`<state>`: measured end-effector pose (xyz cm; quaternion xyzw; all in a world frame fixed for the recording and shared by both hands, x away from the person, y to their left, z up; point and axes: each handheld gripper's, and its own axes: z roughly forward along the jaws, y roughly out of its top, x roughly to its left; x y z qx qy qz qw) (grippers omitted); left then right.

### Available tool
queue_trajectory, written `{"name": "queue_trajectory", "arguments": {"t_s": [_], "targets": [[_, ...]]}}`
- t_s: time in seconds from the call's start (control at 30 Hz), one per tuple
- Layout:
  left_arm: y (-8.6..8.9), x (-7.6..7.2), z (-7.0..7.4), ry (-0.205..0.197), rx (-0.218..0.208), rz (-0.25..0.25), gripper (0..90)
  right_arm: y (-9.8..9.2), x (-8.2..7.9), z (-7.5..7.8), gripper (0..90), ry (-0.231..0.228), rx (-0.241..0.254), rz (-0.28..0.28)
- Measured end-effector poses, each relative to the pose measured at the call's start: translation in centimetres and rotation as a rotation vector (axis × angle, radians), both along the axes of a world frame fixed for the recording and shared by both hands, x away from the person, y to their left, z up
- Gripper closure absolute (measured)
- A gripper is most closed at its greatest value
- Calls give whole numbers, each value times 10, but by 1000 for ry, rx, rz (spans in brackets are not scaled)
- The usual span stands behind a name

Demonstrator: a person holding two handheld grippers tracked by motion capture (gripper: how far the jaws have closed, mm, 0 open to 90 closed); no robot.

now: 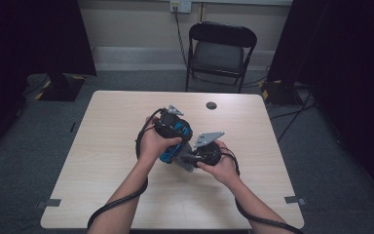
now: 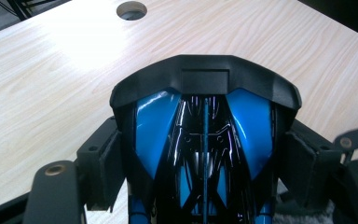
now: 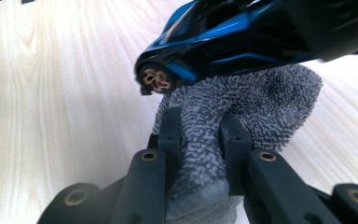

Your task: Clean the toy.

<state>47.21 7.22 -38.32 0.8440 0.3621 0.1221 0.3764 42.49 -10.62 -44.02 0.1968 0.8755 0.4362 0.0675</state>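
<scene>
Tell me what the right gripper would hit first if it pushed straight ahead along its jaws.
The right gripper, shut on the grey cloth, points up at the blue and black toy car held just beyond it. Going straight on, the cloth would likely press against the car's underside first, though depth is hard to judge.

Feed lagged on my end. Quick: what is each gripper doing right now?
Left gripper: closed on the blue and black toy car, held by its sides.
Right gripper: closed on the grey cloth, under the car.

No words, numbers, labels or signs can be read here, not on the toy car, the cloth, the table or the wall
</scene>
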Motion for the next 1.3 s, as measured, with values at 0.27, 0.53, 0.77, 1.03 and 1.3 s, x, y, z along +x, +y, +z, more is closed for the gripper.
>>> {"name": "queue_trajectory", "arguments": {"t_s": [0.27, 0.53, 0.77, 1.03, 1.3], "targets": [[-2, 3, 5, -4, -4, 5, 255, 6, -3, -3, 748, -2, -7, 27], [-5, 7, 7, -7, -1, 7, 255, 10, -5, -6, 746, 5, -2, 48], [-6, 7, 8, -14, -9, 10, 255, 14, -9, -11, 747, 17, 4, 71], [1, 8, 8, -22, -21, 31, 256, 19, -16, -16, 746, 24, -6, 109], [15, 9, 8, -21, -18, 58, 256, 21, -23, -18, 745, 21, -23, 145]]}}
